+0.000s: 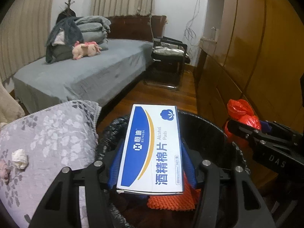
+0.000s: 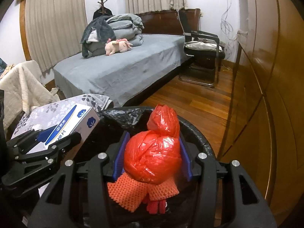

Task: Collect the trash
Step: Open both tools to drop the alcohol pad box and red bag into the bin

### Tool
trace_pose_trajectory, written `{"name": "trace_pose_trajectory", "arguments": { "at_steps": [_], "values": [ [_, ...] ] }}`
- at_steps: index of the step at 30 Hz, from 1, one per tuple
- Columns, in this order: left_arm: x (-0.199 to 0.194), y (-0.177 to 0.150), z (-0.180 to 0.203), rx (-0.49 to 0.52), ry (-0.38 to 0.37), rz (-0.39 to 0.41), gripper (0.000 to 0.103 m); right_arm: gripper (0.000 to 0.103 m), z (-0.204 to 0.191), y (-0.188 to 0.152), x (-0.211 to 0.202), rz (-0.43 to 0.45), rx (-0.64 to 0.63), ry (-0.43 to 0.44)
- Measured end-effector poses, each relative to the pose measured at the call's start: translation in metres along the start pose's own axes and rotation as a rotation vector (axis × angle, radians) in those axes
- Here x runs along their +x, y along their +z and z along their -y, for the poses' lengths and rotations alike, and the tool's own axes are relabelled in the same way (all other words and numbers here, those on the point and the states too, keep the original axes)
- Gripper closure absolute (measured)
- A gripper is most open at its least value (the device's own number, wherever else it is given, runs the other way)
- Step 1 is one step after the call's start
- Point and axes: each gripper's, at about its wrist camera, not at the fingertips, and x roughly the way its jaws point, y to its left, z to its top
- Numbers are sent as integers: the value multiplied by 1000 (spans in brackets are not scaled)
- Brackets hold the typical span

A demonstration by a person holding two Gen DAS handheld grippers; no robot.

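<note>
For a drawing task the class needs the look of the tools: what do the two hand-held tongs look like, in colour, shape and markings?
Both tongs, left and right, have matt black angular frames with cut-out slots and round silver bolt heads at the pivots. Their fingers carry blue ribbed pads. The right one's side bears pale letters, "DAS". No cables or sleeves show.
</note>
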Motion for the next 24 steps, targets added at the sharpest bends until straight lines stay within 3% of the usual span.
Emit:
{"name": "trace_pose_trajectory", "arguments": {
  "at_steps": [4,7,9,11,15,24],
  "values": [
    [4,-2,-2,-6,-25,-21,33,46,7,-5,2,-14,14,-7],
    [0,-3,-7,-12,-21,-18,28,36,8,-6,0,-6,24,-6],
    [-5,-4,-14,-24,-10,-12,24,20,7,-6,-3,6,25,-2],
    [-10,-5,-21,-38,4,-7,21,13,4,-5,-7,18,24,-1],
    [-30,-9,-44,-86,43,12,13,10,-2,-3,-11,10,46,25],
    [-79,-18,-90,-131,148,66,10,9,-45,8,-24,41,7,90]
  ]
}}
